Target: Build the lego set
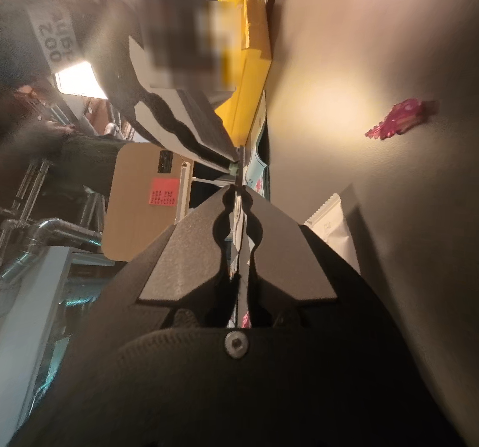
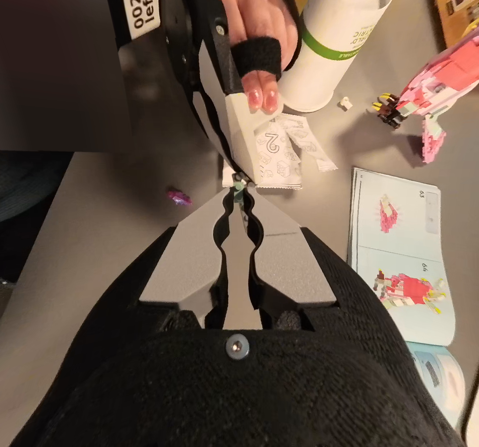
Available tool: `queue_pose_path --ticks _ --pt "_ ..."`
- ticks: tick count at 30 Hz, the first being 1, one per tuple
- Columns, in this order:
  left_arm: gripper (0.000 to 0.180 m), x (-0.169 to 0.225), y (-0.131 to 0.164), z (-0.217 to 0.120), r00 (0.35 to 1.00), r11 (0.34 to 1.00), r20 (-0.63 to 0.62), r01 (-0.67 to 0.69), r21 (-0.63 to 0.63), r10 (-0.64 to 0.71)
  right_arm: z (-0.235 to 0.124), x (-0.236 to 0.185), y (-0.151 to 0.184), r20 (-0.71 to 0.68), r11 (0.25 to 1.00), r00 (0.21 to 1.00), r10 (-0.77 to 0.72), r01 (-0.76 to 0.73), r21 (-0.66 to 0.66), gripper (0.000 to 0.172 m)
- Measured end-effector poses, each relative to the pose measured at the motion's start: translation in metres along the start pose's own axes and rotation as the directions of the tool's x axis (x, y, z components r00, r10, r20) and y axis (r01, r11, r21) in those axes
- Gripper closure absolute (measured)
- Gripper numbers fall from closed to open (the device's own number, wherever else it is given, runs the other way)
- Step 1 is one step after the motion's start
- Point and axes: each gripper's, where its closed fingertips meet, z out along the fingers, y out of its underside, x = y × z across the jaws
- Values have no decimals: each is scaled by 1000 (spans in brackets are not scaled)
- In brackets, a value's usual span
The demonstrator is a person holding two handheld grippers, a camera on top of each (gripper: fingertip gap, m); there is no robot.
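Note:
In the left wrist view my left gripper (image 1: 239,188) is shut on a thin dark plate (image 1: 241,159) seen edge-on, which sticks out past the fingertips. My right gripper (image 2: 237,193) is shut on a small pale green brick piece (image 2: 238,191) above the grey table (image 2: 103,227). The left gripper (image 2: 241,175) comes down from above, held by a hand (image 2: 256,32), and its dark studded piece (image 2: 237,176) meets the green piece tip to tip. The green piece (image 1: 232,170) also shows in the left wrist view at the right gripper's tip, against the dark plate.
White printed bags (image 2: 280,154) lie just beyond the fingertips. A white paper cup with a green band (image 2: 344,32) stands behind them. A pink brick model (image 2: 440,84), an open instruction booklet (image 2: 396,253), a small white piece (image 2: 345,103) and a pink transparent piece (image 2: 178,197) lie around. My two grippers' fingertips are within a few centimetres of each other.

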Motion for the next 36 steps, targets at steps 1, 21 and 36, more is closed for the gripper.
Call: queue_pose_path --ticks 1,21,36 --pt "177 0 -1 0 1000 1000 0 0 5 0 1 0 0 12 1000 1000 5 -4 -3 167" --pt "177 -6 -8 -3 998 997 8 54 51 -54 -6 1 -5 30 999 1000 -10 11 -50 160" --pt "177 -11 10 0 991 991 22 130 -35 -130 -6 24 -12 -595 806 548 -588 459 -373 140"
